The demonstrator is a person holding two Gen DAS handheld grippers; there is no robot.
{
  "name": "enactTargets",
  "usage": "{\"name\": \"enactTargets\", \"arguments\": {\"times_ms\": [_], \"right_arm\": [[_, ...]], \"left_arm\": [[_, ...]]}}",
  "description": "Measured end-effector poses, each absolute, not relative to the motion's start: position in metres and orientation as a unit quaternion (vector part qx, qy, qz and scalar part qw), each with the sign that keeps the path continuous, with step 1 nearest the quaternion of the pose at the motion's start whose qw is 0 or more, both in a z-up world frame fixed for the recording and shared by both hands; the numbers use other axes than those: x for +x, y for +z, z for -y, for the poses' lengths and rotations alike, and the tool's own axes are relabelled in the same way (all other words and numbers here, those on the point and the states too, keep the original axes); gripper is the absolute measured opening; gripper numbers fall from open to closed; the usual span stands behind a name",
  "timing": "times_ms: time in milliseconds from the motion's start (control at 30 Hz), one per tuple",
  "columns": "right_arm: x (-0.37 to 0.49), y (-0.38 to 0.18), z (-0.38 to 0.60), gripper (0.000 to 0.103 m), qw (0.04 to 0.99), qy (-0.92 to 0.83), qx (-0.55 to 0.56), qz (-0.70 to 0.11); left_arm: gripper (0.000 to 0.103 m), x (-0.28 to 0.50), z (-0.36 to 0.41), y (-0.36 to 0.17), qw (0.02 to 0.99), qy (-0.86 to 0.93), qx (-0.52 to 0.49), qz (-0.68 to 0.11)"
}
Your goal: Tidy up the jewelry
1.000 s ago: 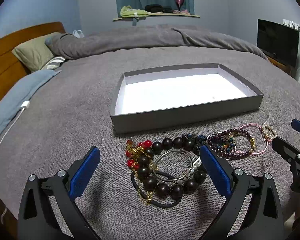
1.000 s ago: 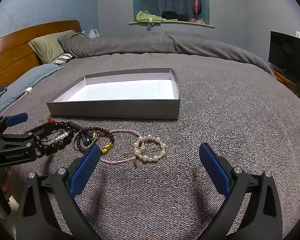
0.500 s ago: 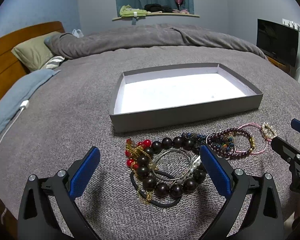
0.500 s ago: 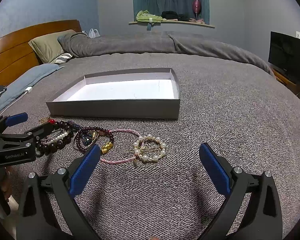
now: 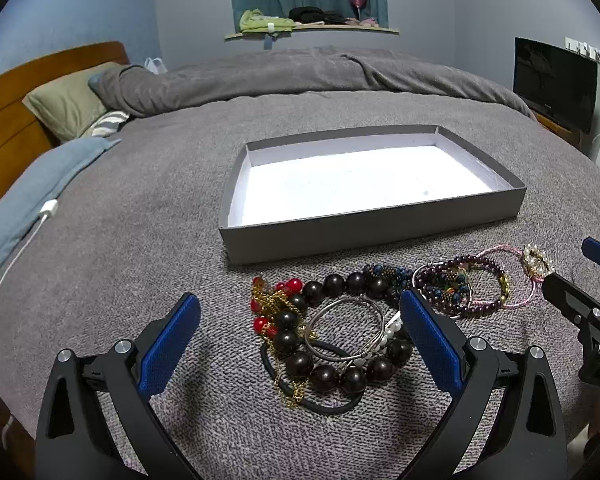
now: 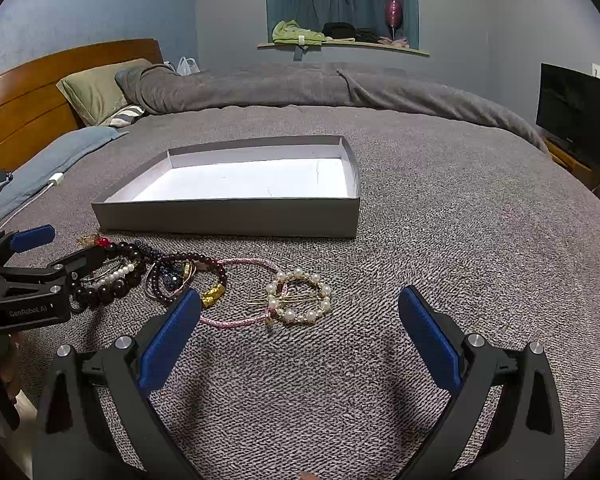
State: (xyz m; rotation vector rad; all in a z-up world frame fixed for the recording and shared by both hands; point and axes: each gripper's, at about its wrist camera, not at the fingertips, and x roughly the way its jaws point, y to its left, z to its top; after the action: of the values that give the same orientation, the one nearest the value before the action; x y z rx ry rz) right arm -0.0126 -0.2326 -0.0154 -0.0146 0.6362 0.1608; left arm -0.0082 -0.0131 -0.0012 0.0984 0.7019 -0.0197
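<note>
A shallow grey box with a white floor lies on the grey bedspread, also in the right wrist view. In front of it lies a row of jewelry: a dark bead bracelet, a silver bangle, a red and gold chain, purple bead bracelets, a pink cord and a pearl ring clip. My left gripper is open, over the dark bead pile. My right gripper is open, just before the pearl clip. Both are empty.
The bed's wooden headboard and pillows are at the left. A white charger cable runs over a blue cloth. A folded grey duvet lies behind the box. A dark TV stands at the right.
Both grippers stay nearly still. The left view has crept slightly forward over the beads. Nothing was taken hold of.
</note>
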Motion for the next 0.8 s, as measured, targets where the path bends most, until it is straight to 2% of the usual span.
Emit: {"name": "enactTargets", "arguments": {"times_ms": [800], "right_arm": [[-0.0127,-0.0167,0.2325,0.098,0.946,0.078,-0.009,-0.314]], "left_arm": [[0.099,-0.0084,0.0125,-0.0017,0.938,-0.010,0.048,-0.344]]}}
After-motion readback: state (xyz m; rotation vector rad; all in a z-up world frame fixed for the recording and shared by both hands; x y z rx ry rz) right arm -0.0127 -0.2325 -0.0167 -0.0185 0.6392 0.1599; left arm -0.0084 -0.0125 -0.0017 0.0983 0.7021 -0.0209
